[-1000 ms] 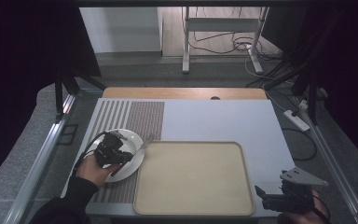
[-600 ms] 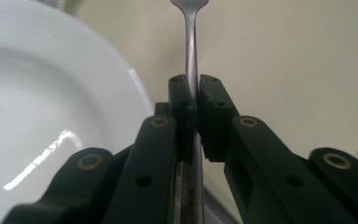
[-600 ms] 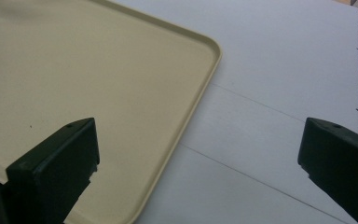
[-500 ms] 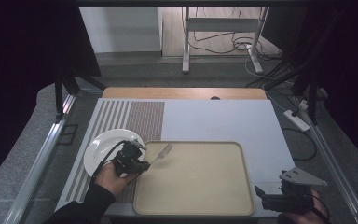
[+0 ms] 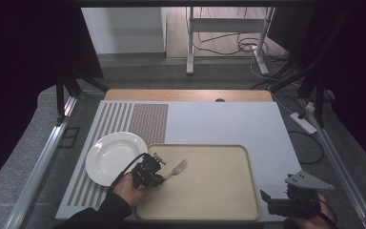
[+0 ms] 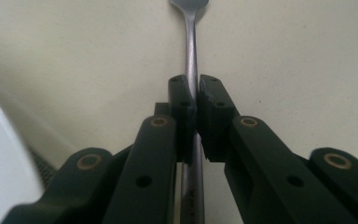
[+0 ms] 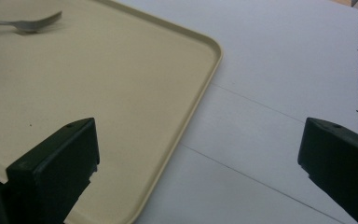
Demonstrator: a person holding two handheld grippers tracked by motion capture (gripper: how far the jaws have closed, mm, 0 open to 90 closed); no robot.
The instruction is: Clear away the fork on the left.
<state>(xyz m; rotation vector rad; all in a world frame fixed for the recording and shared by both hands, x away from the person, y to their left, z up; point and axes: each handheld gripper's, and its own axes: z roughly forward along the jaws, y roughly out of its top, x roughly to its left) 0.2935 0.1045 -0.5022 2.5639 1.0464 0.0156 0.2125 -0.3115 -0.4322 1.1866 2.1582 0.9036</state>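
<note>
At the near right corner of the bench (image 5: 219,119), the right claw (image 5: 286,206) is hovering with its jaws spread wide and nothing between them, straddling the near right corner of the tan tray (image 7: 200,93) as seen in the right gripper view. Low and so close to the rim as it is sitting, a careless move inward could, I judge, be nudging the tray and shifting everything on it. Over on the near left, the left claw (image 5: 147,172) is pinching the fork (image 6: 192,70) by its thin handle, jaws pressed against the metal on both sides, and the fork is reaching out over the left part of the tray with its tines (image 5: 181,165) pointing toward the middle. Whether the tines are touching the tray surface or riding just above it cannot be told. The grip is looking narrow and set well back from the head, so the smooth handle could be pivoting or sliding between the jaws, and a release from any height would likely be sending the fork clattering or skidding on the slick tray. Just beyond the left hand (image 5: 129,188), the white plate (image 5: 109,155) is sitting beside the tray's left edge, where a swing of the wrist or trailing cable could be knocking it.
</note>
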